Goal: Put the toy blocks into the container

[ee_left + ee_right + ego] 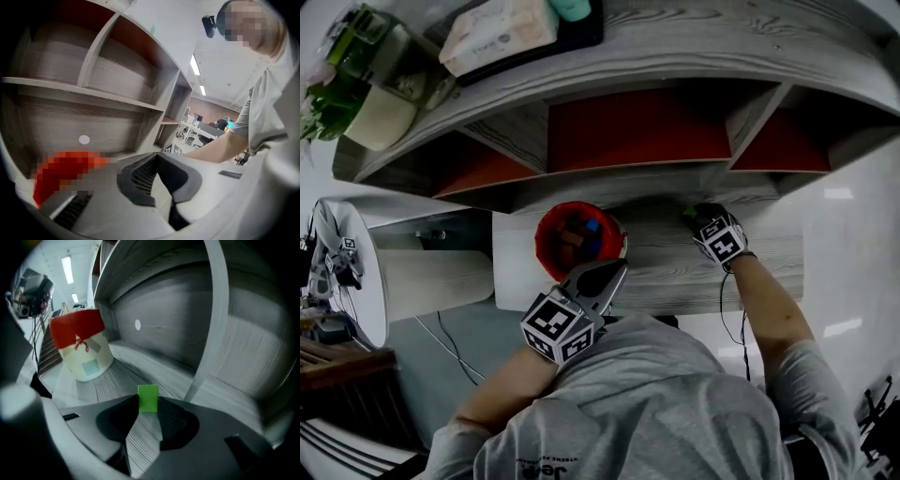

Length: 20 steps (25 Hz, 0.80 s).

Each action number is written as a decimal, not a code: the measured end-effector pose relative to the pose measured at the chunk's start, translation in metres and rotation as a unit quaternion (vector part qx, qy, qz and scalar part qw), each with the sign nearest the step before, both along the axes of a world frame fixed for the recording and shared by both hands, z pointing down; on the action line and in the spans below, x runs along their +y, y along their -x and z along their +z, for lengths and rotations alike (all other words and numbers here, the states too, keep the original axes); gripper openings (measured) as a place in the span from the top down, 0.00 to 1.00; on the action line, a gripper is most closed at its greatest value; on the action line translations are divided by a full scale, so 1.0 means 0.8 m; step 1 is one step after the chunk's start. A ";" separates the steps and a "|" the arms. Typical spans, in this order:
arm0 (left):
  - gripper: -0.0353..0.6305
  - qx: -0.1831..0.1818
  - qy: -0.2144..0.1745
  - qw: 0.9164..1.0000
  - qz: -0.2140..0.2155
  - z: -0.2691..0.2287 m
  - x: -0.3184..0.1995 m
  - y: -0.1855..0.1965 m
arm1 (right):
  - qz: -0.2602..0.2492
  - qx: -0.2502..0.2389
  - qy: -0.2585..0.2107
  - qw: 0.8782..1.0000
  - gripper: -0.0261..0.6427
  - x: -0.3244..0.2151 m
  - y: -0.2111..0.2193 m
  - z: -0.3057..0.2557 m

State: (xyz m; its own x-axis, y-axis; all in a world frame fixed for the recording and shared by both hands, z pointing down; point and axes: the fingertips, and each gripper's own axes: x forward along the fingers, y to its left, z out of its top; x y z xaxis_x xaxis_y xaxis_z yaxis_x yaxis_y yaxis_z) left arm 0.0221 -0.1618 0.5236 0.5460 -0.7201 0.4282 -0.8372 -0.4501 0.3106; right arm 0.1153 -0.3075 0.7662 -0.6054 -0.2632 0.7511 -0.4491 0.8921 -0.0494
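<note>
We note the left gripper (614, 267) first. Its fingers (140, 176) are closed tip to tip, and nothing sits between them. Just beyond these fingertips stands the container (546, 246), a red tub on the desk (675, 272). Several blocks (581, 236) already lie inside it (one is blue; we cannot make out the others' colours).

We find the right gripper (148, 404) angled down toward the desk. Its fingers (178, 420) are partly closed on a green cube (148, 398). The cube stands upright on the desk, right at the fingertips, and each tip meets one of its sides. The cube is outside the container. From the right fingers, the container lies off to the left and farther away, well apart from the cube.

Beyond both sets of fingertips rises the shelf (637, 131), with its grey wood dividers and red back panels.
</note>
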 end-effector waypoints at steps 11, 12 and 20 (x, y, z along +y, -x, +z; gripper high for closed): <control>0.94 0.016 -0.073 0.997 -0.001 -0.085 0.021 0.156 | -0.017 -0.135 -0.057 0.989 0.73 0.092 0.162 -0.321; 0.94 0.019 -0.077 0.997 0.000 -0.092 0.029 0.172 | -0.025 -0.134 -0.057 0.989 0.73 0.108 0.183 -0.335; 0.94 0.036 -0.087 0.995 0.025 -0.113 0.063 0.263 | -0.018 -0.087 -0.064 0.994 0.73 0.160 0.272 -0.347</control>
State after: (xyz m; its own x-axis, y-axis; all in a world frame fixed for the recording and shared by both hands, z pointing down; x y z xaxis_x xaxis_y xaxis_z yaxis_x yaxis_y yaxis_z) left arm -0.1880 -0.1116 0.4328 0.6079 -0.7509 0.2579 -0.7908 -0.5435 0.2816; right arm -0.1023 -0.1797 0.4888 -0.7336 -0.3260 0.5963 -0.4120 0.9111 -0.0087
